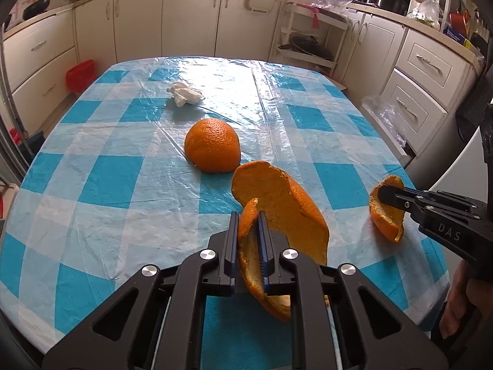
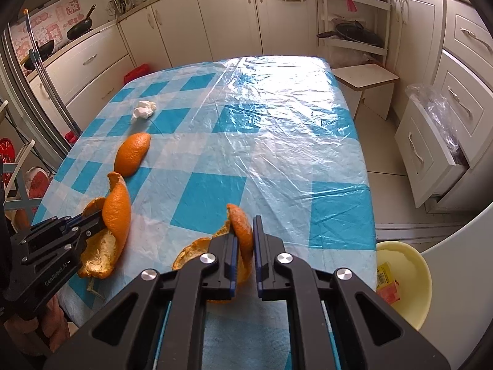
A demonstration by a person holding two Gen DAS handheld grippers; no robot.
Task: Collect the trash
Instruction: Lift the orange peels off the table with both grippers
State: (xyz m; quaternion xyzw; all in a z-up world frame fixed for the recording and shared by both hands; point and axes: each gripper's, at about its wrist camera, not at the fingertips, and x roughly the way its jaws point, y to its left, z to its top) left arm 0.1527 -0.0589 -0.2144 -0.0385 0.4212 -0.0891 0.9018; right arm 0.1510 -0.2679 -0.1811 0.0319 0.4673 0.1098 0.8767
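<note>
A: How many pieces lie about?

B: Three orange peels and one crumpled tissue (image 1: 185,94) on the table (image 1: 92,185). A domed peel (image 1: 212,145) sits mid-table, open side down.

A: And the tools?

B: The left tool (image 1: 249,237) pinches a long curled peel (image 1: 277,215), standing on edge, pointing away. The right tool (image 2: 245,240) grips a smaller peel (image 2: 242,231), upright, near the table's front edge.

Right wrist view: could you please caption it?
Both grippers grip orange peels over checked tablecloth.
</note>
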